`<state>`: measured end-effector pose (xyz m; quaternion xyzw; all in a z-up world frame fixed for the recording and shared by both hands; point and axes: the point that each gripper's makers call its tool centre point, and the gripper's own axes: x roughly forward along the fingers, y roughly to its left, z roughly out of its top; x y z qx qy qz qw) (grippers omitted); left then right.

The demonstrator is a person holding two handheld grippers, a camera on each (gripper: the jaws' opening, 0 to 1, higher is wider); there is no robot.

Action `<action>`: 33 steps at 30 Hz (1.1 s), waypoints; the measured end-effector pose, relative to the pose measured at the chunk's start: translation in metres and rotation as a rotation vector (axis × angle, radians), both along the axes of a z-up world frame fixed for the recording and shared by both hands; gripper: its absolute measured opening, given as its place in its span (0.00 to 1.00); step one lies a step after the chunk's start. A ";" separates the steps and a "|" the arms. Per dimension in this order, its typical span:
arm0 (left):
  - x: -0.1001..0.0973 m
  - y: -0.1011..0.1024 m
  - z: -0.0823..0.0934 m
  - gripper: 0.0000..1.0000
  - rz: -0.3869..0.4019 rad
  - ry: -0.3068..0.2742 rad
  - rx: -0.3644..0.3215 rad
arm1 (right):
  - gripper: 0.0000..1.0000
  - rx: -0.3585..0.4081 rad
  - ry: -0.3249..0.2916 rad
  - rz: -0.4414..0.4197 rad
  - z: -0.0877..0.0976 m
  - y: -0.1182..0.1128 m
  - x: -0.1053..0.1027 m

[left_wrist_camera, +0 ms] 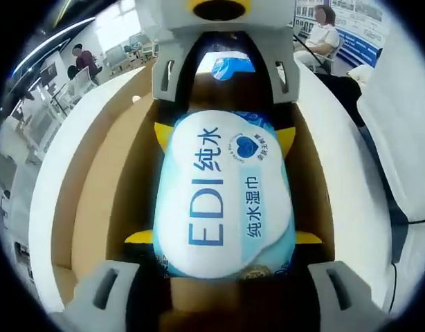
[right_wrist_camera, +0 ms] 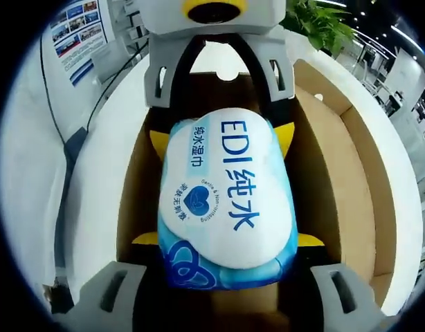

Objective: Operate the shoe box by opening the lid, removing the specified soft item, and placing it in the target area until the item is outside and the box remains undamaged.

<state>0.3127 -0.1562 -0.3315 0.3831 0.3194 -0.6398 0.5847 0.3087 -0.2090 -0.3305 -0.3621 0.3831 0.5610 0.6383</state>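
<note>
The wipes pack [left_wrist_camera: 225,197] [right_wrist_camera: 226,200] is hanging over the open box [left_wrist_camera: 95,180] [right_wrist_camera: 337,173]; the left gripper [left_wrist_camera: 225,238] and right gripper [right_wrist_camera: 228,238] are both clenching it from opposite ends, yellow pads [left_wrist_camera: 140,237] pressing its sides.

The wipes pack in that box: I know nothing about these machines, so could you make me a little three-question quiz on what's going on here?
1. True or false: the wipes pack is held between two tools, one at each end.
2. What is the open box made of? A) metal B) brown cardboard C) glass
3. Fill in: the big blue letters on the pack read ___.

Key: 1 true: in the left gripper view the left tool grips the near end and the right tool the far end. 2 B. 3 EDI.
</note>
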 end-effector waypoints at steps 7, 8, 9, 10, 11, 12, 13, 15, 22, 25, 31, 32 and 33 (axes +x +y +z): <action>0.001 0.000 0.018 0.72 0.016 -0.025 -0.013 | 0.67 -0.007 -0.024 0.012 0.016 0.000 0.001; 0.000 0.000 0.020 0.72 0.017 -0.027 -0.014 | 0.67 -0.007 -0.026 0.013 0.018 0.001 0.001; -0.001 0.000 0.024 0.72 0.019 -0.030 -0.015 | 0.67 -0.007 -0.028 0.014 0.023 0.001 0.000; -0.001 0.001 0.027 0.72 0.021 -0.031 -0.015 | 0.67 -0.007 -0.029 0.016 0.025 0.001 -0.001; -0.003 0.002 0.031 0.72 0.022 -0.033 -0.017 | 0.67 -0.007 -0.031 0.018 0.029 0.002 -0.001; -0.003 0.002 0.034 0.72 0.022 -0.035 -0.020 | 0.67 -0.007 -0.033 0.018 0.031 0.003 -0.002; -0.004 0.003 0.037 0.72 0.024 -0.037 -0.023 | 0.67 -0.007 -0.035 0.019 0.034 0.003 -0.003; -0.004 0.004 0.041 0.72 0.025 -0.041 -0.029 | 0.67 -0.006 -0.041 0.020 0.040 0.005 -0.003; -0.007 0.008 0.055 0.72 0.026 -0.057 -0.043 | 0.67 -0.010 -0.060 0.023 0.055 0.009 -0.006; -0.009 0.009 0.060 0.72 0.025 -0.061 -0.048 | 0.67 -0.007 -0.066 0.021 0.060 0.011 -0.007; -0.018 0.014 0.074 0.71 0.023 -0.064 -0.054 | 0.67 -0.008 -0.070 0.020 0.075 0.017 -0.016; -0.019 0.014 0.075 0.71 0.023 -0.063 -0.055 | 0.67 -0.009 -0.071 0.020 0.077 0.017 -0.018; -0.021 0.015 0.078 0.71 0.023 -0.068 -0.055 | 0.67 -0.011 -0.077 0.022 0.080 0.018 -0.020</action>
